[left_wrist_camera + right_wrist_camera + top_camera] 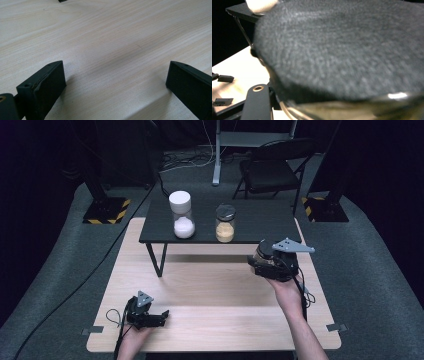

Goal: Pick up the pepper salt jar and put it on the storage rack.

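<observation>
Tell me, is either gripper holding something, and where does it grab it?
The right gripper holds a dark-lidded jar by its side, just under the lid. The left gripper holds nothing; its fingers are apart.

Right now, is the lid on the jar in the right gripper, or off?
On. The jar in the right gripper carries a dark lid, which spreads across the right gripper view above the glass rim.

Two jars stand side by side on a raised shelf.

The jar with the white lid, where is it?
In the high view, the jar with the white lid stands on the black shelf, left of the jar with the black lid.
</observation>
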